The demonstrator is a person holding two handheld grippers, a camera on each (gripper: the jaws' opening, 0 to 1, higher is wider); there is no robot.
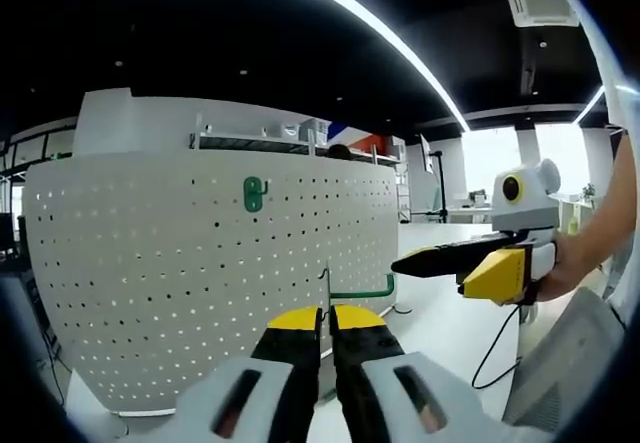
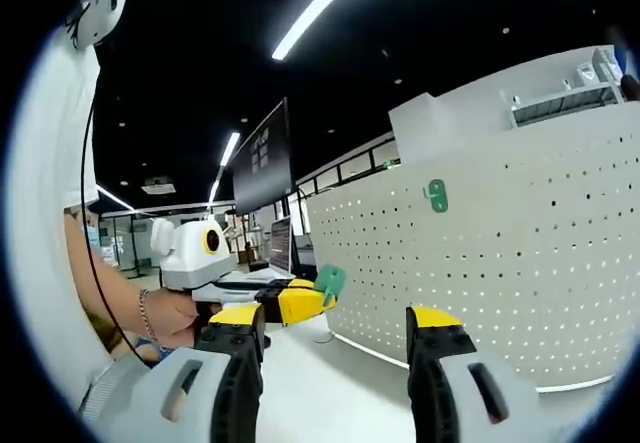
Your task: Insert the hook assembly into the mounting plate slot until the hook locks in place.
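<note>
Left gripper view. Your left gripper (image 1: 327, 321) rises from six o'clock with its yellow-tipped jaws pressed nearly together on a hook assembly (image 1: 352, 291): a thin metal upright joined to a green arm that runs toward three o'clock and curls up at its end. Behind it stands the white perforated mounting plate (image 1: 150, 263), upright on the white table (image 1: 440, 313), filling the nine o'clock half of the view. A small green mounting piece (image 1: 254, 194) is fixed to the plate's upper part, at about eleven o'clock from your jaw tips and well apart from the held hook. Your right gripper (image 1: 440, 259) enters from three o'clock, held in your hand (image 1: 565, 268), its dark jaws pointing toward the plate; whether they are spread or closed cannot be told from this angle.

Right gripper view. Your right gripper (image 2: 340, 323) rises from six o'clock with its jaws spread wide and nothing between them. The mounting plate (image 2: 520, 273) stands across the three o'clock side, with the green mounting piece (image 2: 437, 195) on its upper area. Your left gripper (image 2: 300, 301) comes in from nine o'clock, held in your other hand (image 2: 170, 318) wearing a bracelet, with a green part of the hook assembly (image 2: 330, 282) at its jaw tips, near the plate's edge but not touching it.
</note>
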